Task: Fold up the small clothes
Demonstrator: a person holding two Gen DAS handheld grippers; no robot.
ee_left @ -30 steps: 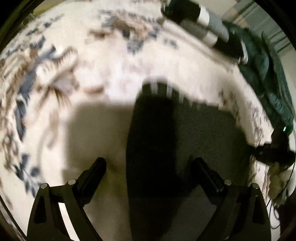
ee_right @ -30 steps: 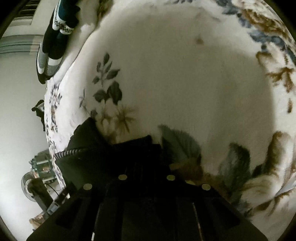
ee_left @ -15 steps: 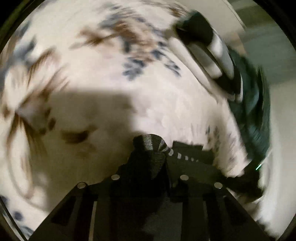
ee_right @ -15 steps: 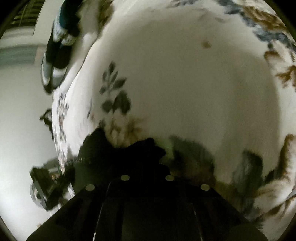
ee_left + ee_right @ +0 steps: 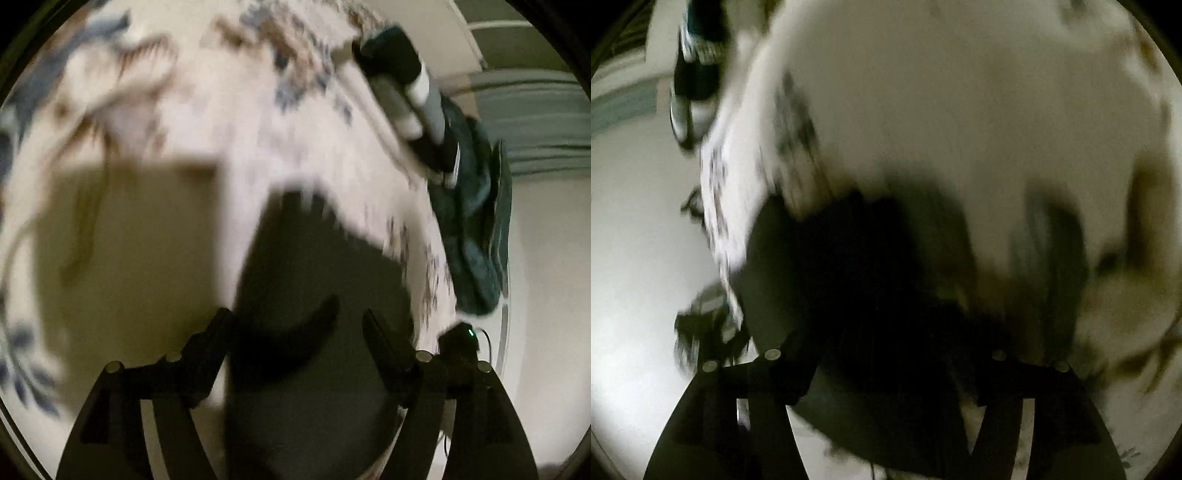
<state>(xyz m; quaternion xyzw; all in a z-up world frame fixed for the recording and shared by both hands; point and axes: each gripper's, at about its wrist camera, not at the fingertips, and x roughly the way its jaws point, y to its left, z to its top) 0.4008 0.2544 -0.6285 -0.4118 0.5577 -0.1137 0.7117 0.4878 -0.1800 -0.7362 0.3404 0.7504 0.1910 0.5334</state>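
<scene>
Garment: dark small garment (image 5: 314, 369) on floral blanket (image 5: 184, 110); likely light, limp; best pinched at an edge.
Left tongs (image 5: 295, 325): spread wide, empty, garment between.
Right tongs (image 5: 886, 354): apparently parted; hold unclear.

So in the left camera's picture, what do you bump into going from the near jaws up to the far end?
Left gripper → dark garment on the floral blanket → green towel → striped folded clothes at the far edge.
</scene>
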